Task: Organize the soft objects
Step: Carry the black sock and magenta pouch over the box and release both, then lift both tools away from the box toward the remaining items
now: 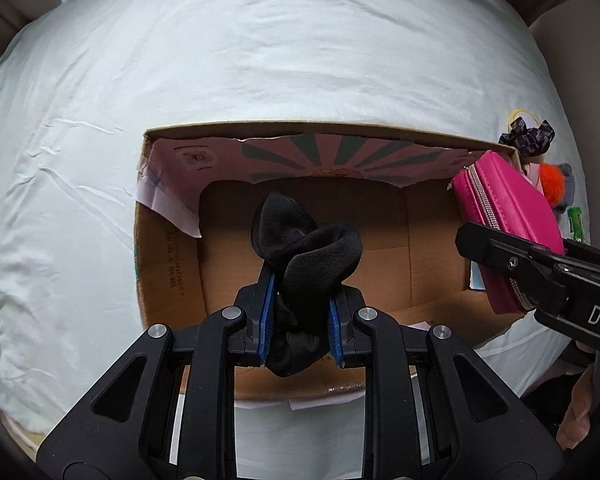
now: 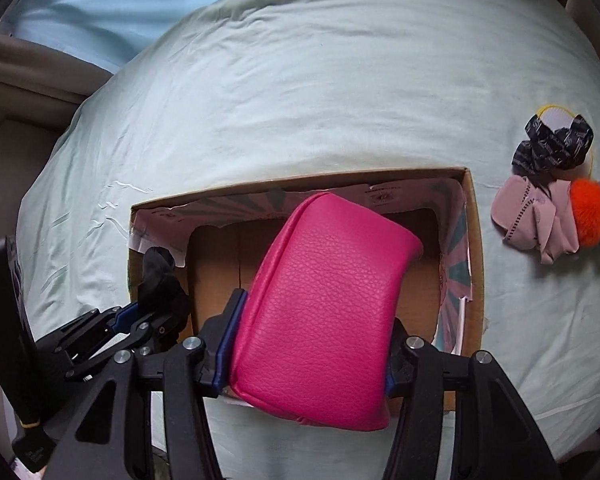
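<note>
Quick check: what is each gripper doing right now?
Left gripper: closed on the black sock.
Right gripper: closed on the pink pouch.

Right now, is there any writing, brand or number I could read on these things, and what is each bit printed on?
"DA": white letters on the right gripper's black body, cut off at the frame edge.
Dark print running sideways on the cardboard box's inner left wall: too small and blurred to read.
Pale lettering on the black patterned fabric: too crumpled to read.
Small mark on the box's pink lining: unreadable.
</note>
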### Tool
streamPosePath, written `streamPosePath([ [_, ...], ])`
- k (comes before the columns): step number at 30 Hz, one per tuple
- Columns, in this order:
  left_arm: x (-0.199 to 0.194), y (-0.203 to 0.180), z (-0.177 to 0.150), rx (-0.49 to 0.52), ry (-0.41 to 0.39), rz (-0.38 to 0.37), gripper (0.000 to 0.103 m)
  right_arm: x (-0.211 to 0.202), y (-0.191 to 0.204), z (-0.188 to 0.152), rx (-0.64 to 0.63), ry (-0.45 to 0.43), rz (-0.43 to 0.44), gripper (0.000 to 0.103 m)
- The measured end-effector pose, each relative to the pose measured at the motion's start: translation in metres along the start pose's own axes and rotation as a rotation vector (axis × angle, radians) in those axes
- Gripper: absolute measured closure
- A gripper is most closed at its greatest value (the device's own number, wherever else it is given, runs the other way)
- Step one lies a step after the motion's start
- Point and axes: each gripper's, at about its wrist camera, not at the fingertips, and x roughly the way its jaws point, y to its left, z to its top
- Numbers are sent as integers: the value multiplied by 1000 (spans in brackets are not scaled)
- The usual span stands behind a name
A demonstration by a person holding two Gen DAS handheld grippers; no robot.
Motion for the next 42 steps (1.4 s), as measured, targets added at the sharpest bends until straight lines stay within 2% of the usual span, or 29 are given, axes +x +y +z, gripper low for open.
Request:
streamPosePath([
  [4, 9, -2, 3, 18, 14, -16, 83, 18, -6, 8, 39, 44, 11, 52],
  [6, 10, -4, 5, 47, 25, -70, 70, 25, -9, 12, 70, 71, 37, 50],
  [7, 12, -6, 4, 63, 36, -39, 37, 29, -11, 13, 92, 80, 49, 49],
  [8, 13, -8, 4, 80, 39, 6, 1, 32, -12, 14, 105, 84, 56, 42],
  [9, 14, -9, 2, 96, 33, 45, 1, 33, -12, 15, 102, 79, 50, 24],
  [10, 14, -8, 0, 105, 26, 53, 1, 34, -10, 16, 89, 73, 39, 11],
  [11, 15, -5, -1, 97, 36, 29, 1, 33, -8, 16, 69, 62, 34, 0],
  [14, 16, 3, -6, 39, 46, -12, 1, 29, -5, 15, 15, 33, 17, 0],
  [23, -7, 8, -14, 27, 1, 10, 1, 16, -9, 6, 1, -12, 17, 0],
  [33, -61, 12, -33, 7, -88, 47, 1, -17, 7, -14, -56, -50, 5, 0],
  [42, -126, 10, -66, -21, -203, 50, 1, -76, 30, -47, -135, -154, 1, 0],
])
